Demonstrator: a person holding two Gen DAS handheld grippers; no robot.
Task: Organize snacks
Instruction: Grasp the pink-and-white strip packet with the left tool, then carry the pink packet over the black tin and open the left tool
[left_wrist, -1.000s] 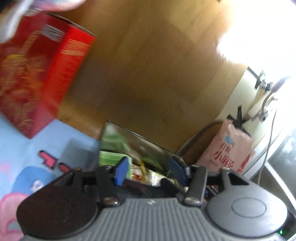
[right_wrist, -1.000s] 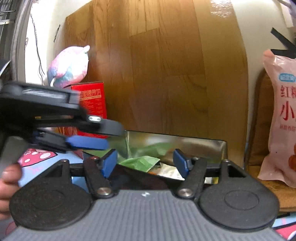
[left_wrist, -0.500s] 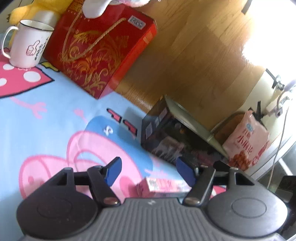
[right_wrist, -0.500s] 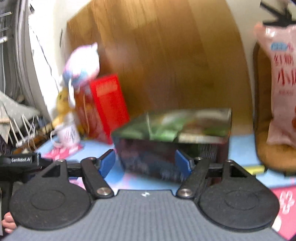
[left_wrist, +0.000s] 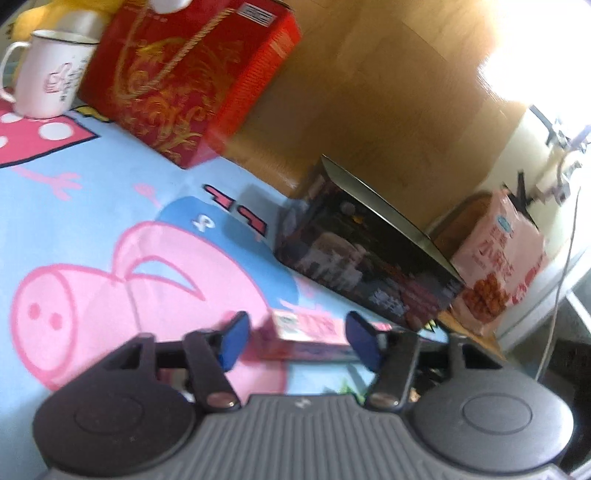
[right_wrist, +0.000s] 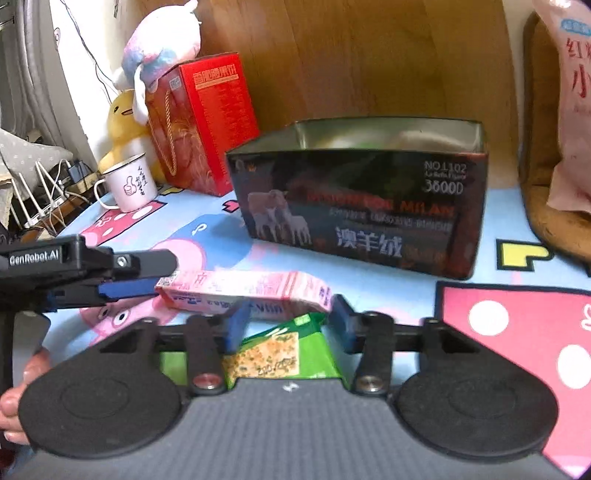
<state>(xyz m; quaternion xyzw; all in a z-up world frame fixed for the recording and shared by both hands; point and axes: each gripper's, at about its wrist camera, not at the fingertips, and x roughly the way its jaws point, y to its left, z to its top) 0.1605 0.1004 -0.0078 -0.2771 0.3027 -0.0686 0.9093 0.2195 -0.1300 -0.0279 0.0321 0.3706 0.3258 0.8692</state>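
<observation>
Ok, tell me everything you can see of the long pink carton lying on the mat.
The pink carton is a long, slim printed box, apparently cardboard, lying flat on the blue cartoon mat before the dark tin. One end carries a small code label. The left claw straddles that end, its jaws closing, pads seemingly not yet pressing. A green snack packet lies just in front of it between the right claw's closing jaws.

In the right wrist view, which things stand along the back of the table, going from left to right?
Yellow duck plush → white mug → red gift box → dark tin box → pink snack bag.
</observation>
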